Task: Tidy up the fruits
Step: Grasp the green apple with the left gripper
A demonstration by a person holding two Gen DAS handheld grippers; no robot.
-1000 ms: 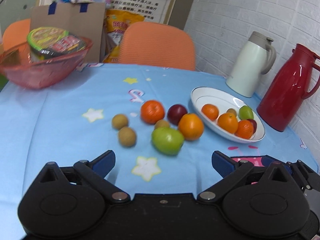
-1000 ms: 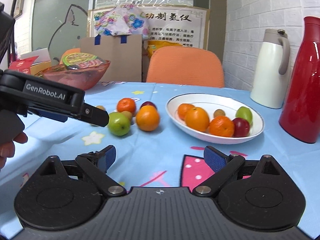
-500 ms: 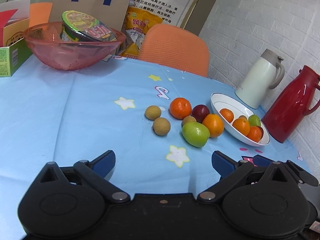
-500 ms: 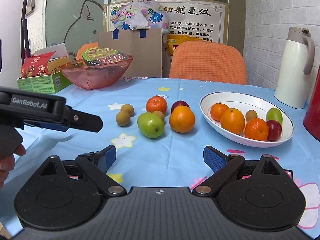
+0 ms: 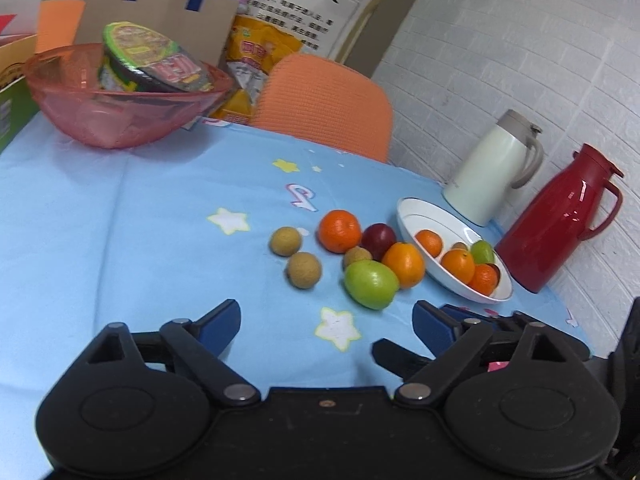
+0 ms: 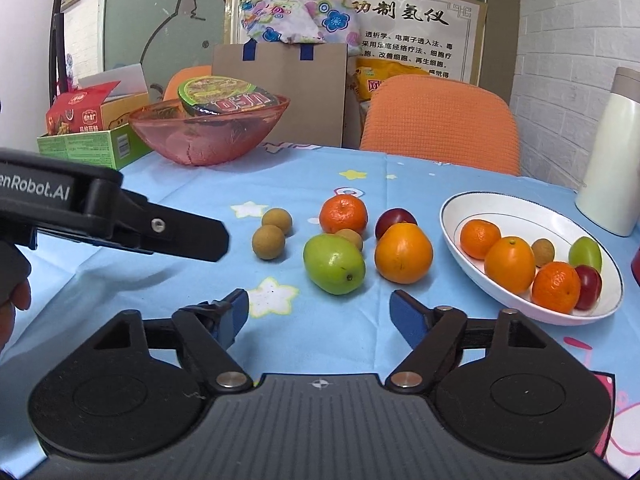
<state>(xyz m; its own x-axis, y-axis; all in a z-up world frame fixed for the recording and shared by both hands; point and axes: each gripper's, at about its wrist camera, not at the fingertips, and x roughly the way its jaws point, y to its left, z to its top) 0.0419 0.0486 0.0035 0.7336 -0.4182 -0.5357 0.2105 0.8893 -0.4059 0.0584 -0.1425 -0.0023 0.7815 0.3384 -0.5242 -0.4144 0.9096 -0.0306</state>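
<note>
1. My left hand-held gripper [image 5: 326, 322] hangs over the near part of the bench [image 5: 120, 240], which is covered by a light blue cloth with stars; its blue-padded jaws are spread wide with nothing between them.
2. My right hand-held gripper [image 6: 319, 311] is likewise spread wide and empty, pointing at the loose fruit from the near side.
3. In the right wrist view the left hand-held gripper shows as a black bar coming in from the left, above the cloth and apart from the fruit.
4. Loose on the cloth lie a shiny green apple-like fruit [image 6: 334, 264], a large smooth orange [image 6: 403, 254] just to its right, a dimpled tangerine [image 6: 343, 215] farther back, a dark red plum [image 6: 395, 219], and three small tan round longans [image 6: 268, 241], one of them tucked just behind the green fruit.
5. The white oval plate with a thin dark rim [image 6: 472, 204] sits to the right and holds more oranges, a longan, a green fruit and a red one.
6. Beyond the plate stand a cream thermos jug [image 5: 494, 168] and a glossy red thermos jug [image 5: 556, 220].
7. At the far left sits a pink translucent bowl [image 6: 208, 136] with an instant noodle cup inside.
</note>
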